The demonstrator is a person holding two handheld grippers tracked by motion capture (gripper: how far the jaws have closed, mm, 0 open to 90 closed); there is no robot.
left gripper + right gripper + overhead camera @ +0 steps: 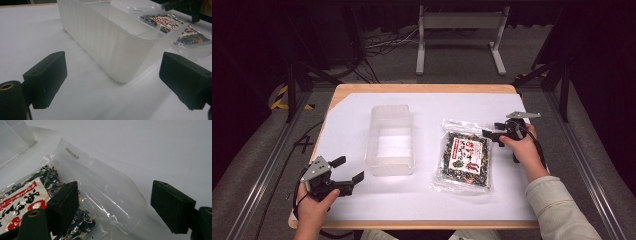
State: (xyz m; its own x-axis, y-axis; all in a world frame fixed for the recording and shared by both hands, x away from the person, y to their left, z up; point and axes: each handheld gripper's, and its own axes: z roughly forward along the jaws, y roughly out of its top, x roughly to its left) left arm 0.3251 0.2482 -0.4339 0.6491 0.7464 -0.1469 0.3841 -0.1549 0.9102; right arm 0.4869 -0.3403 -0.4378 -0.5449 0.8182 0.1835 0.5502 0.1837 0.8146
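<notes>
Clear plastic tub (392, 141): empty, upright on the white sheet (427, 200), left of centre.
Packet (463, 159): flat on the sheet, just right of the tub, dark bits inside, red-lettered label.
Left gripper (348, 170): jaws wide apart, holding nothing, near the tub's near corner.
Right gripper (493, 134): jaws wide apart, empty, over the packet's clear top edge (100, 177).
</notes>
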